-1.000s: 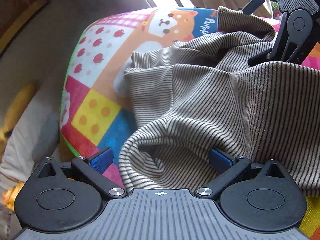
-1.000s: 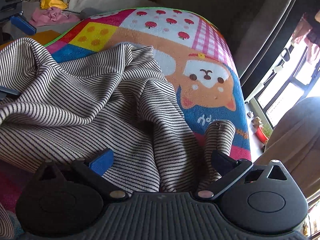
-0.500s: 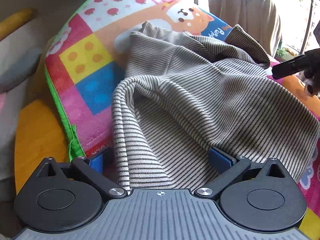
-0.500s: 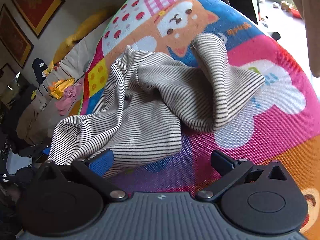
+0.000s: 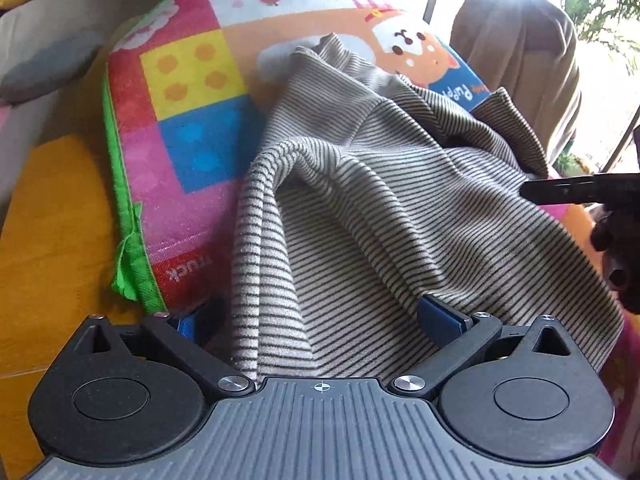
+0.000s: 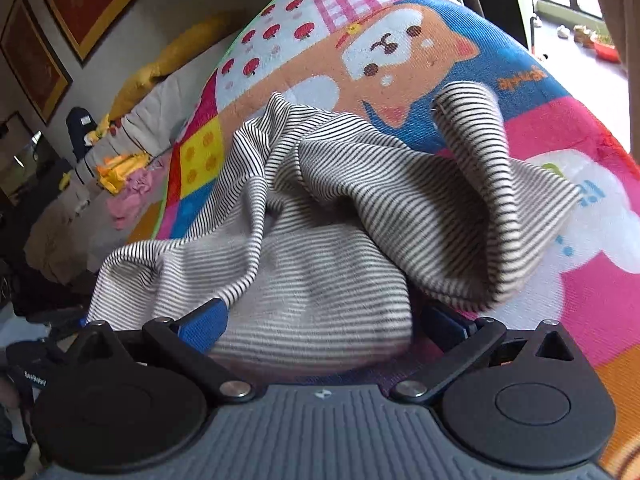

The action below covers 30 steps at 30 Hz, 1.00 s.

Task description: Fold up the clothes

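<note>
A striped garment point(image 5: 392, 208) lies rumpled on a bright cartoon play mat point(image 5: 188, 128), one end bunched toward twelve o'clock. The left gripper point(image 5: 312, 320) has its jaws spread wide with a fold of cloth between them, apparently not pinched, likely poised to take a hem. The right gripper point(image 6: 320, 324), jaws equally apart, straddles the near edge, seemingly so both corners can be drawn over together.

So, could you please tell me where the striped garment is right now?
The striped garment lies rumpled on the colourful play mat, just below the printed puppy face; in both wrist views, cloth sits between each gripper's blue-padded fingers.
</note>
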Available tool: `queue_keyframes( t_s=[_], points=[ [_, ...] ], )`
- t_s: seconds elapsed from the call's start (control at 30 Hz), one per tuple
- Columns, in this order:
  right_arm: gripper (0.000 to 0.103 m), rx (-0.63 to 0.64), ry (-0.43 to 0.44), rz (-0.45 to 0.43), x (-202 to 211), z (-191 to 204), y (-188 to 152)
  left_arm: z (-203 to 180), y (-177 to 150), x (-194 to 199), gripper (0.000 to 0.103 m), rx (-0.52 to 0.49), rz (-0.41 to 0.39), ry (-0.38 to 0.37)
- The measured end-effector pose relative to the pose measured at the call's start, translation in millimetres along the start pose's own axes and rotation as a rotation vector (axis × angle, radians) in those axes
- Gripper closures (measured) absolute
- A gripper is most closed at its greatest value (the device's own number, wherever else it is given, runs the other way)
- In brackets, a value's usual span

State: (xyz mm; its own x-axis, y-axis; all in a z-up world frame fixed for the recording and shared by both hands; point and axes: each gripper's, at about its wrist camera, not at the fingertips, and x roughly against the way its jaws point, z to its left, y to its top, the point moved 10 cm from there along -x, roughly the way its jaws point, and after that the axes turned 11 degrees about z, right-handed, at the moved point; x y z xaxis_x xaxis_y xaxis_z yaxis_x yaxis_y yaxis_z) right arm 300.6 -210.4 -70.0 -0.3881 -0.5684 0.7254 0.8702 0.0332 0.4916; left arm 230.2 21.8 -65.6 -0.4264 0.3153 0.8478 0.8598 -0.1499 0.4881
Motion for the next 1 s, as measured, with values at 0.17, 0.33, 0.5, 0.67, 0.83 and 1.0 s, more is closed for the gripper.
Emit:
queue_keyframes(
  t_s=[0.17, 0.33, 0.5, 0.67, 0.83, 1.0],
  points=[
    [0.000, -0.042, 0.164, 0.032, -27, 8, 31, -10, 14, -9, 0.000, 0.050, 0.004, -0.076],
    [0.000, -0.041, 0.299, 0.107, -26, 20, 19, -43, 16, -12, 0.000, -0.026, 0.004, -0.052],
    [0.000, -0.076, 0.364, 0.122, 11, 16, -28, -85, -7, -3, 0.000, -0.094, 0.027, -0.116],
    [0.000, -0.062, 0.273, 0.090, 59, 5, -75, -115, -49, 12, 0.000, -0.193, 0.067, -0.153],
    [0.000, 0.149, -0.184, -0.070, 114, -11, -99, -106, -64, 53, 0.000, -0.327, -0.045, 0.068],
    [0.000, 0.223, -0.228, -0.117, 133, 2, -110, -100, -56, 72, 0.000, -0.632, -0.183, 0.502]
  ],
)
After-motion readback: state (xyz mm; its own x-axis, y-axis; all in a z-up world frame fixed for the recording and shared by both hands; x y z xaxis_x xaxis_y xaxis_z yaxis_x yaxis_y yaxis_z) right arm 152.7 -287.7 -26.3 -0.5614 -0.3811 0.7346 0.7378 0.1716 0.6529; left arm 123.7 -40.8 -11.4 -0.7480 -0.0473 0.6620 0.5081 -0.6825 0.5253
